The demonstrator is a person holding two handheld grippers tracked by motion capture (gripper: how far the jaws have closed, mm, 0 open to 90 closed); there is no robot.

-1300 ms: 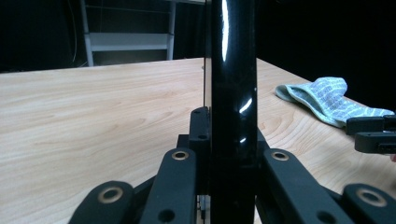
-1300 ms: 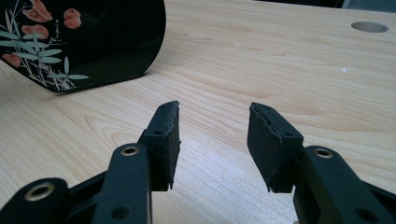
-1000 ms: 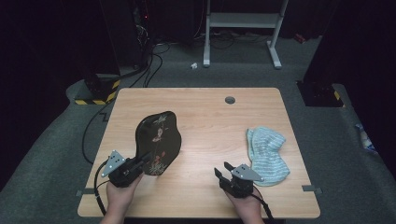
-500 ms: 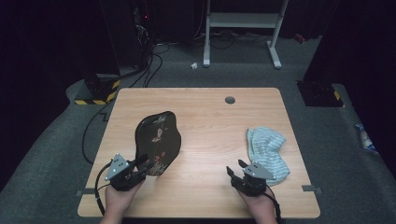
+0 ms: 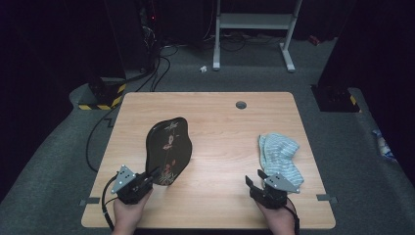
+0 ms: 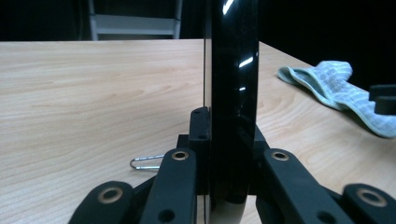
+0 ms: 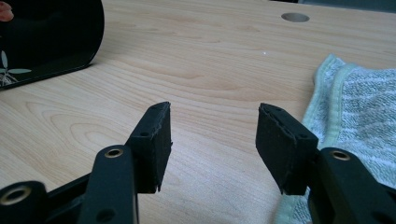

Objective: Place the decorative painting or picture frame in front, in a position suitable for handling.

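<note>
Your left gripper (image 5: 149,177) has its two black jaws clamped on the near rim of the black lacquered tray (image 5: 168,150), and in the left gripper view that glossy tray (image 6: 231,93) rises edge-on straight up between the jaws, catching bright highlights. Just left of those jaws a small wire clip (image 6: 147,163) lies on the wood. Your right gripper (image 5: 255,178) has its jaws spread wide apart with nothing between them; in the right gripper view (image 7: 212,140) bare tabletop shows through the gap. Immediately to the right of that right-hand jaw, the striped pale-green cloth (image 7: 359,112) lies crumpled, its hem running alongside the jaw; from above, the cloth (image 5: 278,155) sits just beyond and to the right of your right gripper. The tray's painted face, with pale plant motifs, shows far to the left of your right jaws. Both grippers rest at the near edge of a light wood-grain table (image 5: 220,122), which has a round cable hole (image 5: 241,105) far ahead of the fingers near the back edge. Around the table is grey carpet (image 5: 63,161) in a dark room, with black cables (image 5: 156,73) trailing beyond the back left corner, a yellow-and-black striped block (image 5: 100,100) there too, and a white metal frame (image 5: 252,29) further back.
</note>
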